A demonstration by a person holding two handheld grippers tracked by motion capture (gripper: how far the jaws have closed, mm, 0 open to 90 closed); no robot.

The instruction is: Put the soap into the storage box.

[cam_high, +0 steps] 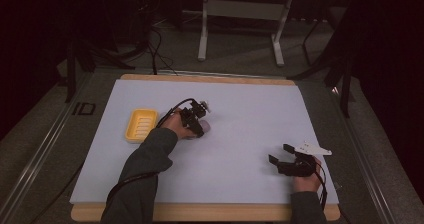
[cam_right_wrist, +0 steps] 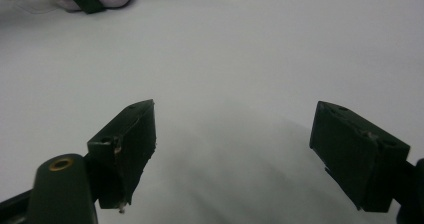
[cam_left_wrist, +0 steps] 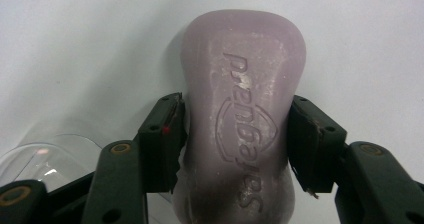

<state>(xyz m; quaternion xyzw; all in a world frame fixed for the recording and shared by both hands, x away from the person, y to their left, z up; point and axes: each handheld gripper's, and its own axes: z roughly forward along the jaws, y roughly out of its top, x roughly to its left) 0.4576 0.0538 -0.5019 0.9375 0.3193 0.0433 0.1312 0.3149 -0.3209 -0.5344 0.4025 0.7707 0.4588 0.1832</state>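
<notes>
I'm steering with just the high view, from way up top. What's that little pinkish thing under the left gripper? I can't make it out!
Observer: It's a lilac soap bar with letters pressed into its top, lying flat on the white sheet.
Operator: Is the left gripper grabbing it?
Observer: Yes. In the left gripper view, the left gripper has its fingers pressed against both sides of the bar's narrow waist.
Operator: And my other one?
Observer: The right gripper is wide open, with nothing between its fingers, just bare sheet.
</notes>
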